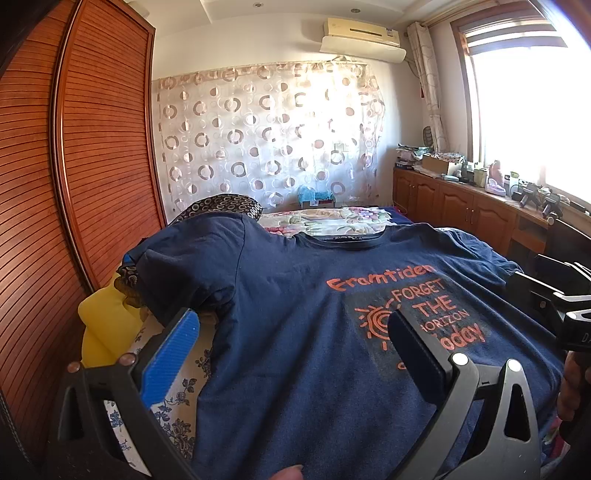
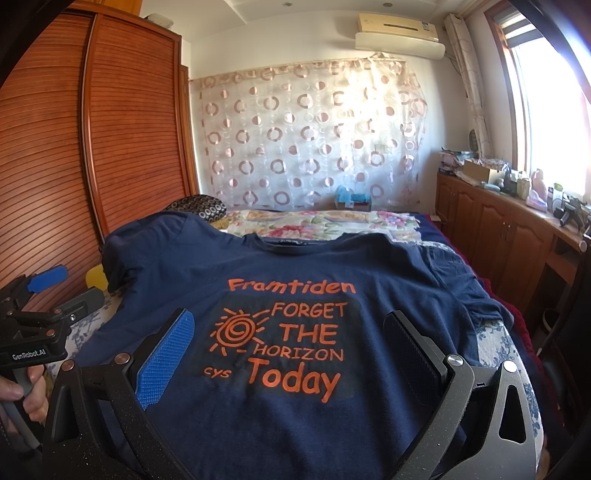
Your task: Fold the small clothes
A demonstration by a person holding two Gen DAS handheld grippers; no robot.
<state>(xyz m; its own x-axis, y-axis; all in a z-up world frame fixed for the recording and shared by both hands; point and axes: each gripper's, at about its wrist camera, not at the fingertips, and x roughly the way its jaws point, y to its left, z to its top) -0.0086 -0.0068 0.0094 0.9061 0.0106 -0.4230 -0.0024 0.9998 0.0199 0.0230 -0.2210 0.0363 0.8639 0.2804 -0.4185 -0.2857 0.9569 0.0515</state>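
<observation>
Navy T-shirt (image 2: pixel 295 424) spread flat, print side up, on floral bedsheet (image 2: pixel 517 369); collar toward far curtain (image 2: pixel 314 140). Left gripper (image 1: pixel 295 354) wide open, empty, above shirt's left edge. Right gripper (image 2: pixel 291 350) wide open, empty, over orange print (image 2: pixel 284 339).

Matt navy cloth T-shirt (image 2: pixel 295 288)

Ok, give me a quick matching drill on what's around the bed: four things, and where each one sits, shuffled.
Things:
1. navy blue T-shirt with orange print
2. white air conditioner
3. slatted brown wooden wardrobe
4. yellow cushion

Places:
A. high on the far wall
B. spread flat on the bed
C. left of the bed
D. at the bed's left edge, by the shirt sleeve

Pairs: 1-B, 2-A, 3-C, 4-D
</observation>
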